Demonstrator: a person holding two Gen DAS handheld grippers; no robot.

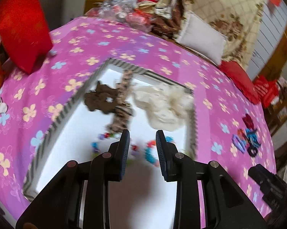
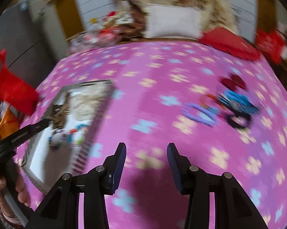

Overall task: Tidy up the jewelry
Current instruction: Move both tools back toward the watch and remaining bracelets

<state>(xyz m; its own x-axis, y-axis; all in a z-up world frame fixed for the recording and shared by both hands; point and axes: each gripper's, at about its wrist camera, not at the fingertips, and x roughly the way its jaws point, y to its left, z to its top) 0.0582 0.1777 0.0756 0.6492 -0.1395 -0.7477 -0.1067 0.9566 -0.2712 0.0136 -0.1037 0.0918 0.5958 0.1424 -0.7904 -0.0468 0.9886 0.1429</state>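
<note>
Pink bedsheet with cream and blue flowers, red paper bag standing at its left edge, white pillow against cream floral quilt, red cushion beside pillow.

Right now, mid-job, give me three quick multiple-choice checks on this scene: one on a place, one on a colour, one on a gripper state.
1. Where does the cream scrunchie lie?
A. in the tray
B. on the bedspread beside the loose hair ties
C. on the pillow

2. What is the bedspread's main colour?
A. green
B. pink
C. grey

3. How is the right gripper?
A. shut on a hair tie
B. open and empty
C. shut on the tray rim

Answers: 1 A, it lies inside the striped rim; 2 B, pink with flowers; 3 B, only bedspread shows between its fingers.
</note>
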